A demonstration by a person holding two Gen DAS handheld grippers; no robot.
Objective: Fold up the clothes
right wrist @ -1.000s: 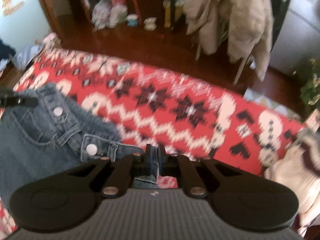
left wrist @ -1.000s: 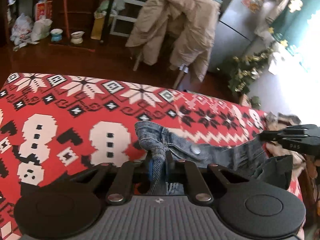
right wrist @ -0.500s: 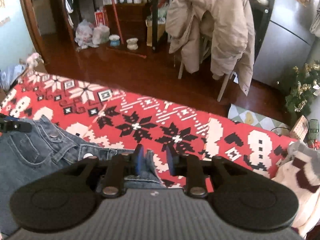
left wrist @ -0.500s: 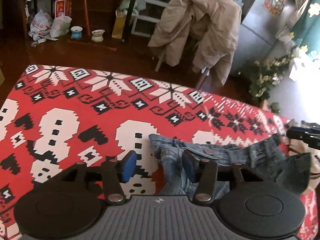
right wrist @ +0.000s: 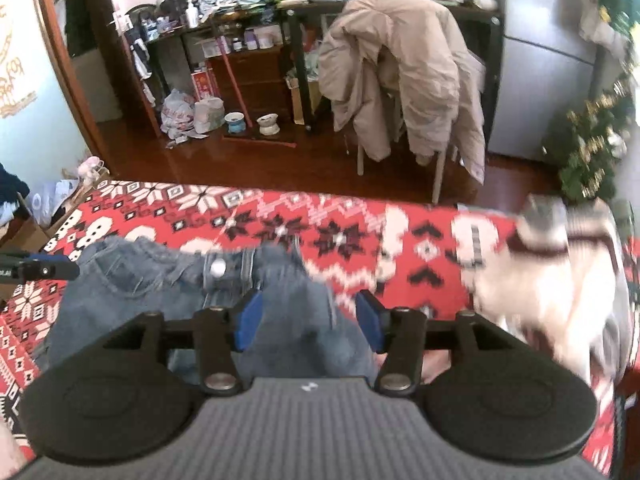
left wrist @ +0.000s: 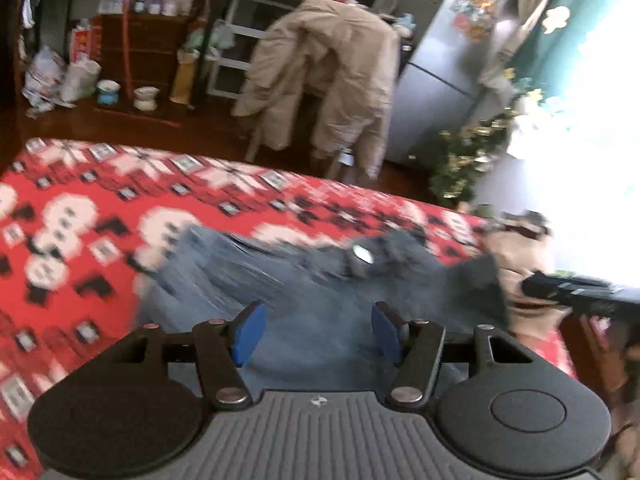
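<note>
Red snowman-patterned blanket (right wrist: 360, 216) fills the surface, and the jeans (right wrist: 152, 284) lie spread on it, waistband toward twelve o'clock with a metal button (right wrist: 218, 267) showing. Left gripper (left wrist: 316, 332) hovers over the denim with its blue pads wide apart, holding nothing; right gripper (right wrist: 308, 320) is likewise spread and empty above the cloth. A cream sweater (right wrist: 560, 272) sits at three o'clock. Denim looks heavy, limp yet thick at the seams, so it should drape without slipping; the waistband corners seem the firmest places to pinch, I'd judge
</note>
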